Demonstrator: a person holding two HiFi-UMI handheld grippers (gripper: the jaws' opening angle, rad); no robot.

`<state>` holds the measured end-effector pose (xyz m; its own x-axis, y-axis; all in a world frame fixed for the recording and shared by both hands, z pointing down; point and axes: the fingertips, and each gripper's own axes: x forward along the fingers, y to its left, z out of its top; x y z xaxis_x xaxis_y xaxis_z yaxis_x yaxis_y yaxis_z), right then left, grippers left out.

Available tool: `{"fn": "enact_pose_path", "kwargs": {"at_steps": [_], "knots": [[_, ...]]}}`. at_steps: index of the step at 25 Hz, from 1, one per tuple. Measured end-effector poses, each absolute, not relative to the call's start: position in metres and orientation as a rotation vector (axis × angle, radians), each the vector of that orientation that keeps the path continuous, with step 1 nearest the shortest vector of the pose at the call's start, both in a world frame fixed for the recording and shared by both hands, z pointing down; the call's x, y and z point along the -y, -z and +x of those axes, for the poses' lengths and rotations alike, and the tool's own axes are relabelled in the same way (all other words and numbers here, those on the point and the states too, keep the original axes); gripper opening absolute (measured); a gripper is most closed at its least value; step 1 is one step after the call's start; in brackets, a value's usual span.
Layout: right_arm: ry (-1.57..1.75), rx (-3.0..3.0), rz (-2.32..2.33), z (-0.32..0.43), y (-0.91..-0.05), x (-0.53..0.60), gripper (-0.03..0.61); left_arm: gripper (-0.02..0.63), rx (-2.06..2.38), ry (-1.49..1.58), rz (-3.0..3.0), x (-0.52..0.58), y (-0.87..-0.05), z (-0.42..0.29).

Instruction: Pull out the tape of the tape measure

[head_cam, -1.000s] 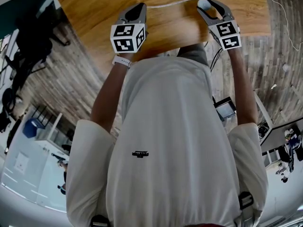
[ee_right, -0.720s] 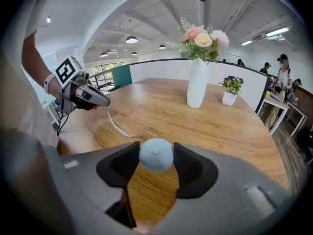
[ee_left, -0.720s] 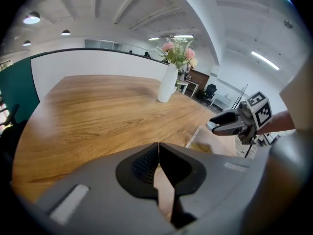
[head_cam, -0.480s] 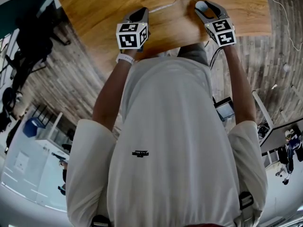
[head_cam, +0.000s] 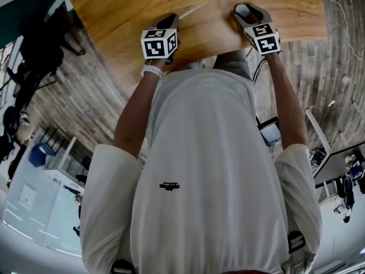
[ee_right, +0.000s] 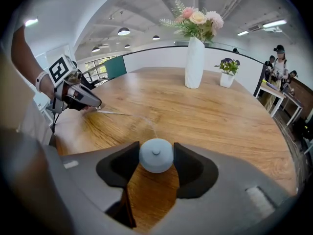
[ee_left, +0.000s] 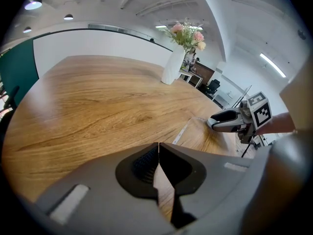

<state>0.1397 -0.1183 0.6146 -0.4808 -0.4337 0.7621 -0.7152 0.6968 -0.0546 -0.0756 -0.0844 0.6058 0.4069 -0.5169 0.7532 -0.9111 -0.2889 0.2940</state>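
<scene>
2 grippers [head_cam: 169, 20] [head_cam: 245, 9], 1 tape meas. [ee_right: 156, 155], 1 table [head_cam: 114, 4], 1 vase [ee_right: 194, 65], 1 pot plant [ee_right: 226, 75]

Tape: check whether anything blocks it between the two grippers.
Nothing visible does. The tape runs over the table from the tape measure in the right gripper to the left gripper; the vase stands well beyond.

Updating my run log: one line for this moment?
left gripper: shut on tape | right gripper: shut on tape measure | tape: out over table

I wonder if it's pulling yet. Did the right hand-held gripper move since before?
Yes. The right hand-held gripper shifted slightly left and farther in over the near edge of the wooden table.
</scene>
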Motion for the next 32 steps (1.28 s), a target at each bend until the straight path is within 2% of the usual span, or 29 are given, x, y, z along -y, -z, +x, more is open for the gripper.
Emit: {"fn": "enact_pose_path", "kwargs": {"at_steps": [13,20,23,25,32], "knots": [[-0.548,2.102,0.943,0.147,-0.624,0.116,0.232,0.041,1.216,-0.706,1.907,0.075,-0.613,-0.086],[-0.559,2.08,0.93,0.145,-0.627,0.115,0.284,0.061,1.232,-0.691,1.899,0.072,-0.613,-0.096],[-0.603,2.062,0.954,0.148,-0.621,0.117,0.287,0.088,1.238,-0.687,1.905,0.071,-0.612,-0.099],[-0.622,2.064,0.977,0.149,-0.614,0.119,0.287,0.134,1.238,-0.69,1.912,0.071,-0.611,-0.1],[-0.606,2.108,1.005,0.146,-0.587,0.129,0.287,0.19,1.229,-0.66,1.941,0.071,-0.605,-0.101]]}}
